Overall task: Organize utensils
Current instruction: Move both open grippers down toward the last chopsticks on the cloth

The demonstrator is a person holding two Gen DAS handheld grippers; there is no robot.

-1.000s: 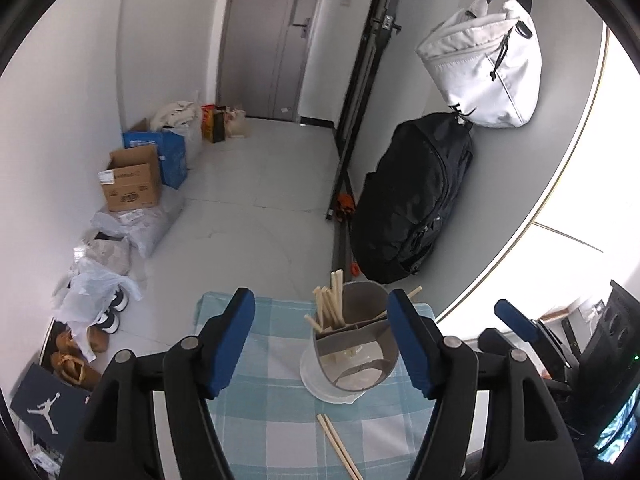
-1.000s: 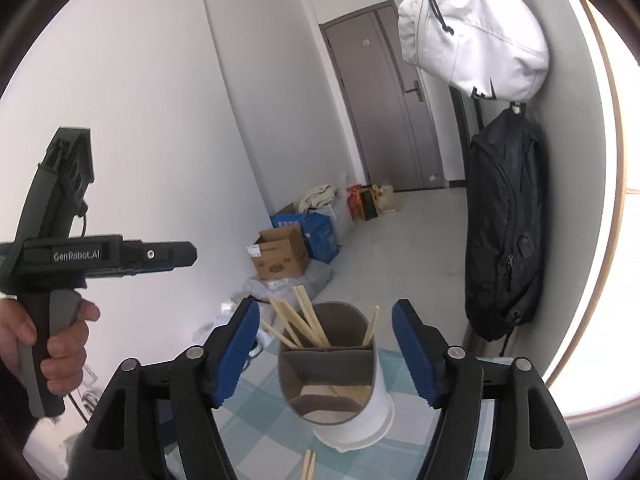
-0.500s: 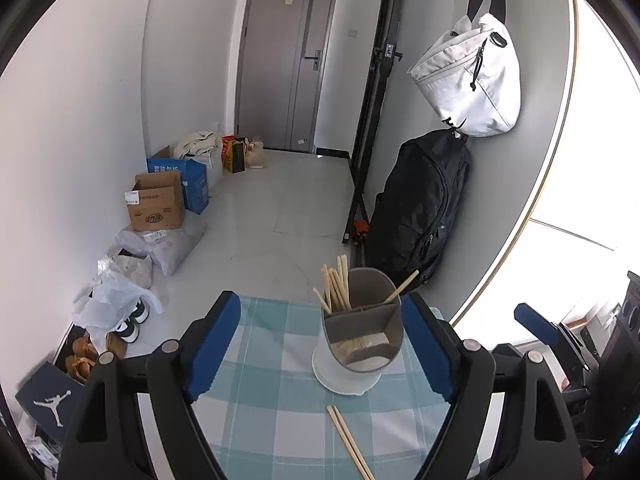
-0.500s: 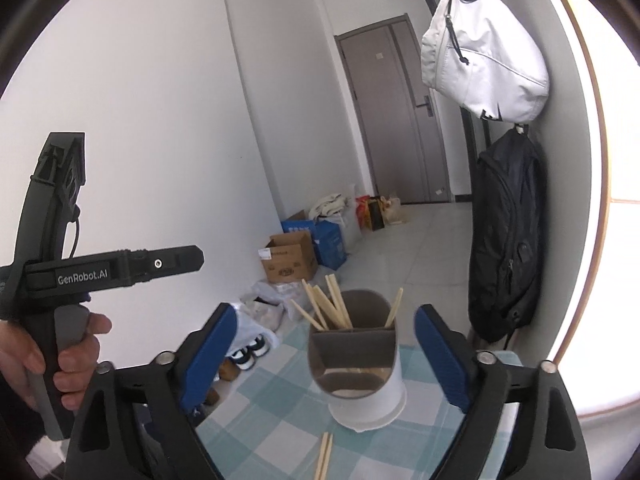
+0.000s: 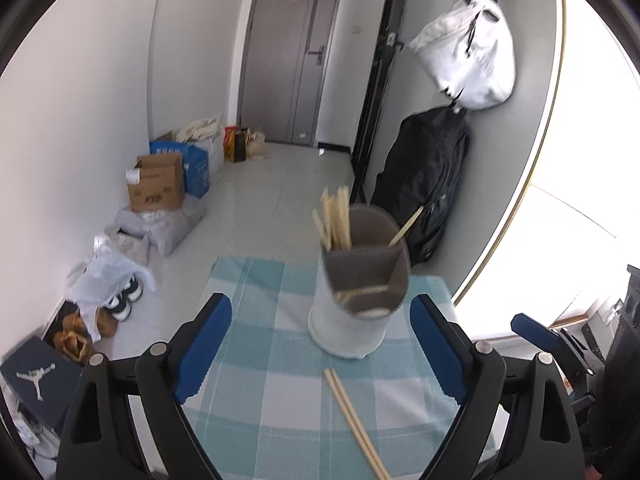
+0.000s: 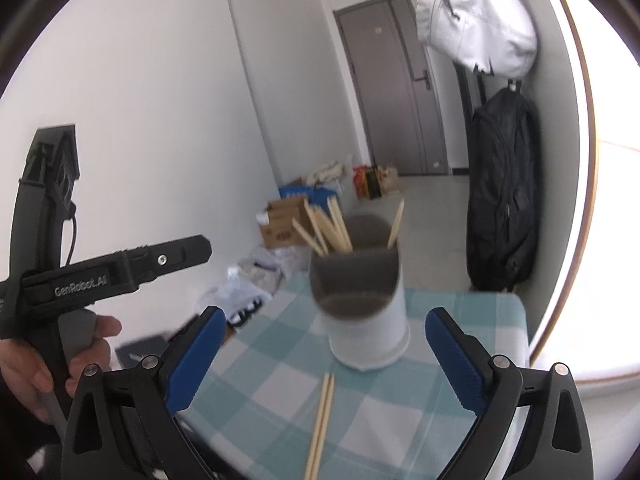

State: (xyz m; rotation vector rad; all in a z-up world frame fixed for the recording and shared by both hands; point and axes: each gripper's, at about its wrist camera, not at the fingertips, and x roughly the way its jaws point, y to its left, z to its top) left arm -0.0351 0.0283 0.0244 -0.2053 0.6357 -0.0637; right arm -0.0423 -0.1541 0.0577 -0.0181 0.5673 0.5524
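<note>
You are between pickups, by the look of it: one pair of chopsticks (image 5: 356, 420) lies loose on the checked tabletop (image 5: 256, 360), just in front of the holder (image 5: 360, 300), and neither tool is carrying anything. The holder stands upright near the far edge of the tabletop, with a bundle of chopsticks leaning in its back left section and a single one (image 5: 406, 226) in the back right (the front section looks to hold something pale low down, too blurred to name). Your left gripper (image 5: 320, 344) hangs above the near side of the tabletop with its fingers (image 5: 204, 344) spread wide, touching nothing. Your right gripper (image 6: 324, 356) is the same: fingers (image 6: 454, 356) wide apart, empty, the holder framed between them but well clear. The next move probably calls for lowering one tool over the loose pair, lining the fingers across the sticks rather than along them, and closing on both together so they do not scissor apart on the lift.
</note>
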